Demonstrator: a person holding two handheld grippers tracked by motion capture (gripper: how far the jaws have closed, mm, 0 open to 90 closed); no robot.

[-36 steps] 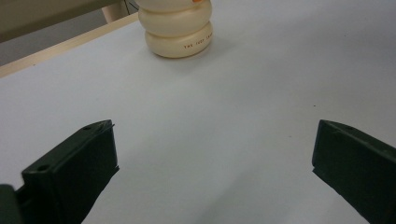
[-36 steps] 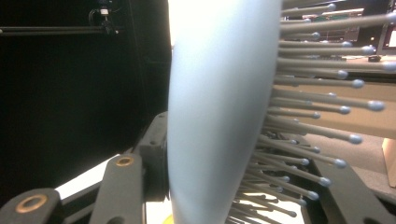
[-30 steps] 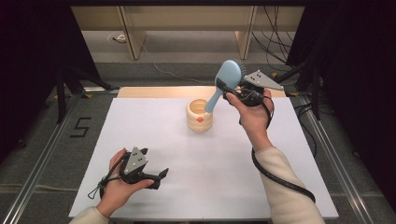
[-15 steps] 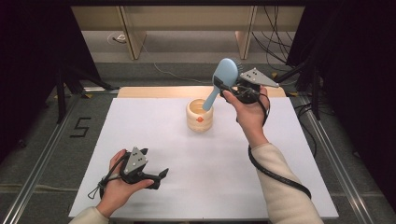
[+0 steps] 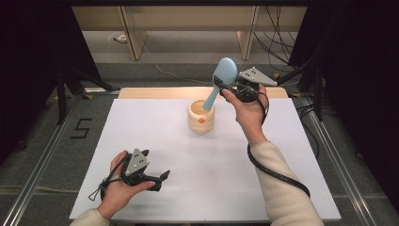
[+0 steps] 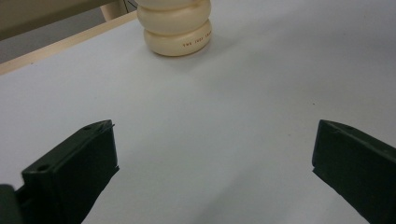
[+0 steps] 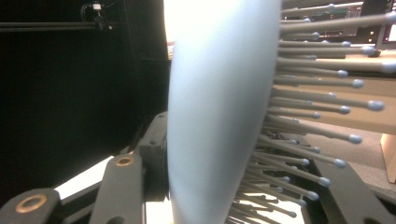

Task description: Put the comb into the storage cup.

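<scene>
A: Changed since a second ago?

B: Not much. Light-blue hairbrush [image 5: 222, 80] tipped slightly more upright and nudged toward upper centre of the high view, handle end now dipping into the mouth of the cream ribbed cup [image 5: 201, 116]. Judged as the closing stretch of standing the brush in the cup, handle down.

A: Right gripper [image 5: 234, 88]?

B: Clamped on the brush near the neck, just below the head; jaws drawn about as tight as they get. Seen close in the right gripper view: brush back and bristles [image 7: 322, 107] between the black jaws. Next, probably a lowering and then a release.

A: Left gripper [image 5: 157, 179]?

B: Parked at lower left of the high view, on the white table [image 5: 155, 132], well apart from the cup. Jaws spread wide in the left gripper view, nothing between them, cup [image 6: 176, 27] at the top of that frame.

A: Counts?

B: One hairbrush, one cup, two grippers, two hands. A dark "5" mark [image 5: 81, 128] on the floor at left.
</scene>
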